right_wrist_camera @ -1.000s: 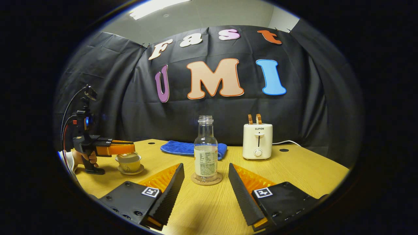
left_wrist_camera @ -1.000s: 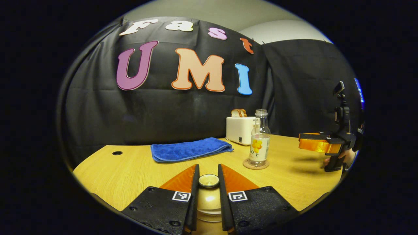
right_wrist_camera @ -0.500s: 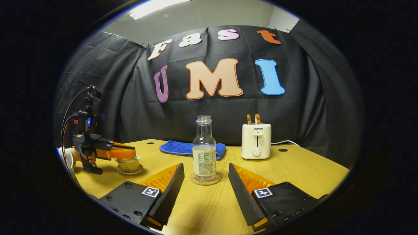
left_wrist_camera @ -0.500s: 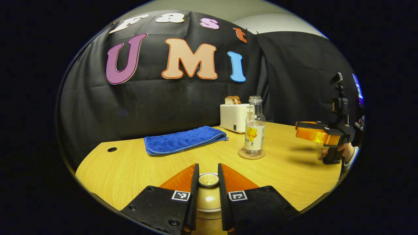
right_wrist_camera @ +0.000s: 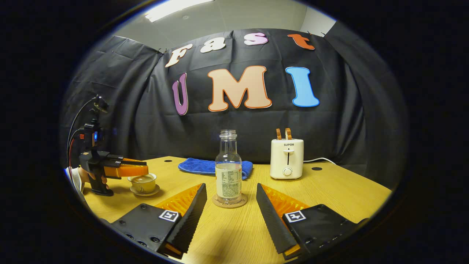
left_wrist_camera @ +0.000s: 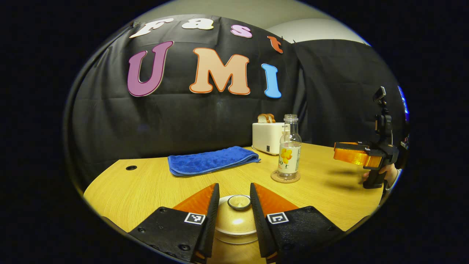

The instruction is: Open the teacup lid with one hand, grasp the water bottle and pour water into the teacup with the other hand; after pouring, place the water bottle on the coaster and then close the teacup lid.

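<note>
Wooden surface point(right_wrist_camera: 238, 234), black-cloth booth. Left gripper point(left_wrist_camera: 234, 209) jaws just parted off teacup lid point(left_wrist_camera: 237, 216), lid back on teacup point(right_wrist_camera: 143, 182): closing likely done. Water bottle point(right_wrist_camera: 228, 165) upright on coaster point(right_wrist_camera: 230, 201). Right gripper point(right_wrist_camera: 229, 205) jaws wide, empty.

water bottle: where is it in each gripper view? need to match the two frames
Left gripper view: water bottle right of centre, upright on its coaster, in front of the toaster.
Right gripper view: water bottle dead centre, beyond the open fingers, toaster to its right.
Shared landmark: the blue towel.
</note>
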Available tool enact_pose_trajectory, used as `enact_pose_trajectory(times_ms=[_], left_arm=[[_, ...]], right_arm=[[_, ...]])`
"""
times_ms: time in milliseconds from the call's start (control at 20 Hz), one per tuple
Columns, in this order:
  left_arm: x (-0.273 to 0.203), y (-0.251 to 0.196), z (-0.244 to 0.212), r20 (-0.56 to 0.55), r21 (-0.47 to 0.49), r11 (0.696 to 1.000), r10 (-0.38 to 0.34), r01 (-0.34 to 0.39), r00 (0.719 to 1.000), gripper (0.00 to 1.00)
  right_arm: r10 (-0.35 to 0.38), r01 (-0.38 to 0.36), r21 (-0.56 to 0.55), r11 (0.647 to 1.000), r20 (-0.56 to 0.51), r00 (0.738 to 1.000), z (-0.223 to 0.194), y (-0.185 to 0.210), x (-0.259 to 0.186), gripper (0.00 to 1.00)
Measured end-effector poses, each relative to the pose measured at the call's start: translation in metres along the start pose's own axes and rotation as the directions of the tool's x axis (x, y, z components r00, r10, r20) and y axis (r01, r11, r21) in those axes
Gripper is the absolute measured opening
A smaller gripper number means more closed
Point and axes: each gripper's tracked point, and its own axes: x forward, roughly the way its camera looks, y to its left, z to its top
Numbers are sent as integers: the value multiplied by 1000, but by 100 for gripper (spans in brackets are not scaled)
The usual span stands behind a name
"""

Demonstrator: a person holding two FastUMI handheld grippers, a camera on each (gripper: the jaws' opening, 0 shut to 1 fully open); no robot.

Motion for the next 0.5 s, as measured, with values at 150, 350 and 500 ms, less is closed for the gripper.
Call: enact_pose_trajectory(times_ms=[150,350,500], left_arm=[[-13,-2,6,38,-9,1000,12,-12,999,55],[-25,7,8,66,-11,995,103,-102,992,97],[-43,15,7,71,-15,983,182,-181,981,95]], right_arm=[[-5,5,0,1000,0,1000,0,-1,-1,84],[-11,11,-1,1000,2,1000,0,-2,0,89],[-23,23,-1,1000,1,1000,1,-4,0,89]])
